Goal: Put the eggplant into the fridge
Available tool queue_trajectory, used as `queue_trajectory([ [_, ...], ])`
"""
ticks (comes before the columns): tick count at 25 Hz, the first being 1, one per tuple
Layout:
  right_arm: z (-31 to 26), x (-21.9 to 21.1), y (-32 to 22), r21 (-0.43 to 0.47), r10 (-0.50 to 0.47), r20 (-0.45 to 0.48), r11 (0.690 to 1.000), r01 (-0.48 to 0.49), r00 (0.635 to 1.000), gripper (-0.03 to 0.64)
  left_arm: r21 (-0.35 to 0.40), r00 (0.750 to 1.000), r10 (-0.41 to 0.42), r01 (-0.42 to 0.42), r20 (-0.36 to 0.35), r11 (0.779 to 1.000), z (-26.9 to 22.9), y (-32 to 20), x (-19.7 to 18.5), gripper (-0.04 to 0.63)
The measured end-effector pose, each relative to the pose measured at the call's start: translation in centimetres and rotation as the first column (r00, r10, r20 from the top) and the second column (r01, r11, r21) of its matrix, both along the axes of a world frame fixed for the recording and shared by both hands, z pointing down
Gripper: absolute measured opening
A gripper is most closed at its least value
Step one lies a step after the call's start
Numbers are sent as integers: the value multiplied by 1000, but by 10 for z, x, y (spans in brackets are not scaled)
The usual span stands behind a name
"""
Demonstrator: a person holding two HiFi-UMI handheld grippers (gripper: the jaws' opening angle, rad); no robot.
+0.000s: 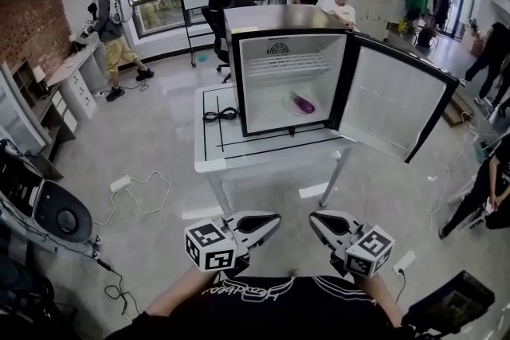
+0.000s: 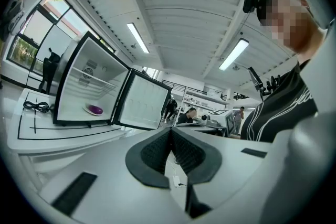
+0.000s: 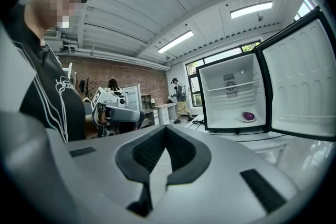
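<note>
A: Where's the eggplant?
B: Inside the fridge, lying on a small plate on its floor, with the door swung wide, so the task looks done
A: And the tools?
B: The left gripper and right gripper are both closed tight on nothing, held low by the person's body, well apart from the fridge
A: If it needed shifting?
B: I'd guess it's light and firm, with slick skin that bruises. Pinch gently across the thick middle, as the rounded sides could slip out
</note>
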State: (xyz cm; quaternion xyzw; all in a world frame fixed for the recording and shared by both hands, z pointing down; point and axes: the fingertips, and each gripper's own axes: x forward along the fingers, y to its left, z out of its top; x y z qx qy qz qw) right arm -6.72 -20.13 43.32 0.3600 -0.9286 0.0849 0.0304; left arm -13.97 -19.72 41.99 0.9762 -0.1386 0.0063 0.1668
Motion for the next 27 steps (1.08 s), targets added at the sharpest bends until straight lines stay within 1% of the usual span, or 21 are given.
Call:
queue_trajectory([
  [4, -4, -6, 6, 18, -10, -8, 1000, 10, 1000, 6, 16, 1000, 13, -13, 5, 1000, -5, 5, -2, 8],
  [7, -6, -8, 11, 18, -8, -14, 1000, 8, 1000, 6, 26, 1000, 7, -7, -2, 1000, -8, 4, -7, 8],
  [11, -3, -6, 15, 14, 0, -21, 1000, 0, 1000, 6, 21, 1000, 1, 0, -19, 1000, -11, 4, -11, 8],
  [14, 0, -8, 15, 6, 7, -17, 1000, -7, 1000, 6, 12, 1000, 1, -1, -18, 1000, -6, 5, -13, 8],
  [19, 4, -14, 16, 4, -7, -13, 1000, 7, 1000, 6, 1, 1000, -1, 1, -14, 1000, 0, 10, -17, 8],
  [27, 4, -16, 13, -1, -10, -8, 1000, 10, 1000, 6, 13, 1000, -14, 14, -10, 1000, -3, 7, -22, 8],
])
